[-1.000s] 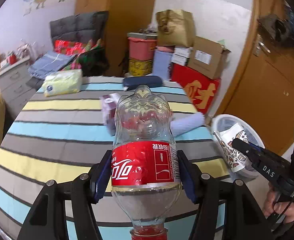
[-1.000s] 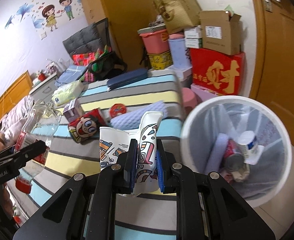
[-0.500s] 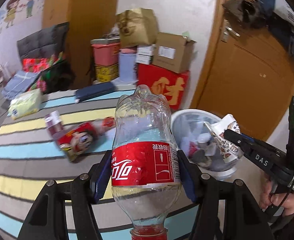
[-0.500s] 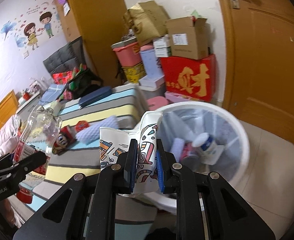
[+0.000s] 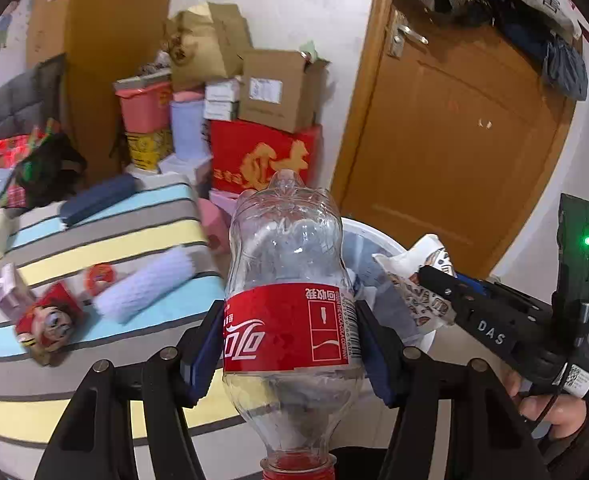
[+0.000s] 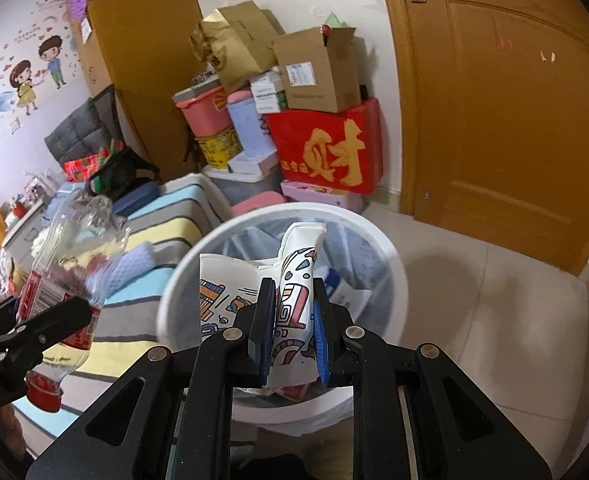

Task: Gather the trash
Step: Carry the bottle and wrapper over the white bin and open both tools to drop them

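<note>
My left gripper point(image 5: 290, 332) is shut on an empty clear cola bottle point(image 5: 290, 280) with a red label, held cap-down over the striped bed's edge; it also shows in the right wrist view point(image 6: 62, 280). My right gripper point(image 6: 292, 312) is shut on a crumpled patterned paper cup point(image 6: 290, 280) and holds it over the open white trash bin point(image 6: 174, 280), which has a liner and trash inside. The cup point(image 5: 418, 276) and bin rim point(image 5: 374, 232) also show right of the bottle in the left wrist view.
The striped bed point(image 5: 94, 240) carries a cartoon packet point(image 5: 46, 320), a small round tin point(image 5: 98, 276), a lilac towel roll point(image 5: 146, 284) and a navy case point(image 5: 98, 198). Stacked boxes point(image 6: 326, 148) stand behind the bin. A wooden door point(image 6: 494, 100) is at right.
Both grippers have swung right, from over the bed toward the bin. The cup now hangs over the bin's opening, and the bottle is close beside the bin.
</note>
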The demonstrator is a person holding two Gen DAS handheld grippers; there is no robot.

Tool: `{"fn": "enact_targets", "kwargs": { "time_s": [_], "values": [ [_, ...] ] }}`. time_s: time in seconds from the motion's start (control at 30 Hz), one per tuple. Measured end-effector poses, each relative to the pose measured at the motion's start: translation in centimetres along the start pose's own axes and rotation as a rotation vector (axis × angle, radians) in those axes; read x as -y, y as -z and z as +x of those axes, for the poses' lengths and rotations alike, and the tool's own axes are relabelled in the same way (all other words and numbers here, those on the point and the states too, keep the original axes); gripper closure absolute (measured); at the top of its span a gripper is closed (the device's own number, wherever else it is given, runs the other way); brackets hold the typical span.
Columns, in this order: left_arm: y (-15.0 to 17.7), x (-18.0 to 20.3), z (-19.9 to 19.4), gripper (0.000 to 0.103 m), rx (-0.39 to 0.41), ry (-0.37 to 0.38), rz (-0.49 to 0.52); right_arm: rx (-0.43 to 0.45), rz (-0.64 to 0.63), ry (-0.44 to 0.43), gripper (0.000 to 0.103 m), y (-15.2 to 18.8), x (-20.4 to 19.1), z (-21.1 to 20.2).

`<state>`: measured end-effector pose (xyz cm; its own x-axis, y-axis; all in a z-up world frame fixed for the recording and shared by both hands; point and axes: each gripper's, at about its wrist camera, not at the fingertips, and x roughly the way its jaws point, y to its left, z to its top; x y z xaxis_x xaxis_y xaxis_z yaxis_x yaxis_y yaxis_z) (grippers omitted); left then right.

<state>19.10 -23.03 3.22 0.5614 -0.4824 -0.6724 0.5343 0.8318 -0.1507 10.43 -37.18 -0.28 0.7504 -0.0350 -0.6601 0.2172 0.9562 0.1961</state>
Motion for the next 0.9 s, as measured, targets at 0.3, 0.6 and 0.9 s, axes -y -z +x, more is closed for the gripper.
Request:
{"fn": "enact_targets", "kwargs": {
  "time_s": [0.3,0.6,0.9],
  "values": [
    [-1.2,1.2,5.4,0.041,-0.069,0.025,0.019,-0.064,-0.024,0.052,0.085,0.0,1.7,2.8],
    [-1.3,1.2,7.6,0.04,-0.091,0.042,0.021,-0.114,-0.049,0.078,0.085,0.1,2.4,4.1],
    [-1.3,0.5,6.8,0.038,-0.065,0.029,0.007,-0.099,-0.037,0.083,0.04,0.0,2.6,4.0]
  ]
}}
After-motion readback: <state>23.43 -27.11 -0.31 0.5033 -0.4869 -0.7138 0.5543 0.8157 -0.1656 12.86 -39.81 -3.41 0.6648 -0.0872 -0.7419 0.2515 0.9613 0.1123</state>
